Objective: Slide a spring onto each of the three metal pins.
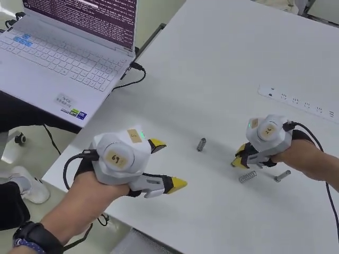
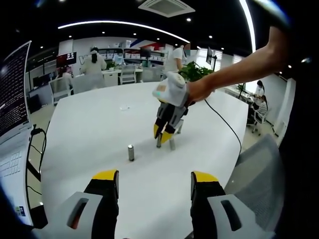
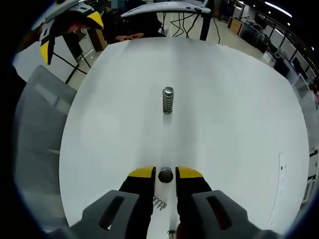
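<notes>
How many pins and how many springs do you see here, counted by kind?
Pins: 3 (upright pin, held pin in right gripper, flat pin)
Springs: 2 (fitted spring on the upright pin, loose spring)
Total: 5

Light was bright and even over the white table, coming from ceiling strip lights above it. The spring on the table cast only a faint, soft shadow, and the table's far end looked slightly washed out in the head view. Both gripper views bent hard toward their edges, with the office beyond the table dimmer and softer than the sharp tabletop centre.
</notes>
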`<state>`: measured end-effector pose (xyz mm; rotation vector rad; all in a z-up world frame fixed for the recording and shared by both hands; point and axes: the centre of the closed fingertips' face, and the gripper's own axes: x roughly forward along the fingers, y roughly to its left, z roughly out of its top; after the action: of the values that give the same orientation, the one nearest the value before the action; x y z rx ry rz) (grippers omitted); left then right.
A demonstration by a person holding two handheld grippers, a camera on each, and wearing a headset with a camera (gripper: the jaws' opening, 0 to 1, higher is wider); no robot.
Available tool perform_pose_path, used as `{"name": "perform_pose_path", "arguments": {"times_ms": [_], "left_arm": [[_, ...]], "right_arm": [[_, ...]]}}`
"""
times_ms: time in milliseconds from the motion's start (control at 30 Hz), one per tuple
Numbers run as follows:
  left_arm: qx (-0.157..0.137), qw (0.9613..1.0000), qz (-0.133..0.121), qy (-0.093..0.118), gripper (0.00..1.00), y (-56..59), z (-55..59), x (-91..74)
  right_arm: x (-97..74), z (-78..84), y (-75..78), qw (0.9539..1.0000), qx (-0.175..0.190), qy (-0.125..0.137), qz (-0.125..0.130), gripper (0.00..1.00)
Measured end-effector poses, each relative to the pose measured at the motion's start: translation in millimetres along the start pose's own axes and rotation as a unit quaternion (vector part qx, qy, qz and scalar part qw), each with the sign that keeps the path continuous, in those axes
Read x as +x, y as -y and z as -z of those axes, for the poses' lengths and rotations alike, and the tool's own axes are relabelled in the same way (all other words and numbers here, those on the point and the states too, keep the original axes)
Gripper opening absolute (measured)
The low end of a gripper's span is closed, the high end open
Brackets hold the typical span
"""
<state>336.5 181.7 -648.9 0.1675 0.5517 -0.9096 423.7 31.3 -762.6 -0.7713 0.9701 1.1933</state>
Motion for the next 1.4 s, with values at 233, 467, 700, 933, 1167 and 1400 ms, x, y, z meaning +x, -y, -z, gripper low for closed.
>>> {"name": "perform_pose_path", "arguments": {"times_ms": [233,467,700,933,1167,1400], "left_arm": [[0.005,1.0,0.002,0.004,0.54,2.4,-6.4,0.7],[0.005,0.9999,-0.001,0.01,0.53,5.2,-10.6,-0.4],[-0.009,0.9997,-0.014,0.02,0.53,3.1,-12.5,-5.3],[-0.008,0.9994,-0.021,0.027,0.53,1.4,-19.7,-9.6],[-0.004,0.9995,-0.02,0.024,0.53,3.6,-19.4,-11.9],[-0.003,0.9995,-0.019,0.025,0.53,8.1,-21.1,-13.8]], "right_arm": [[-17.9,4.7,4.5,0.9995,0.014,0.01,0.027,0.21],[-32.5,3.0,3.2,0.9959,0.059,0.047,0.049,0.26],[-48.9,-3.3,-1.2,0.9888,0.098,0.085,0.075,0.28],[-62.2,-0.5,-1.3,0.9786,0.129,0.123,0.102,0.29],[-75.2,3.6,-11.2,0.9684,0.158,0.153,0.118,0.32],[-89.5,10.0,-20.5,0.956,0.189,0.181,0.133,0.33]]}}
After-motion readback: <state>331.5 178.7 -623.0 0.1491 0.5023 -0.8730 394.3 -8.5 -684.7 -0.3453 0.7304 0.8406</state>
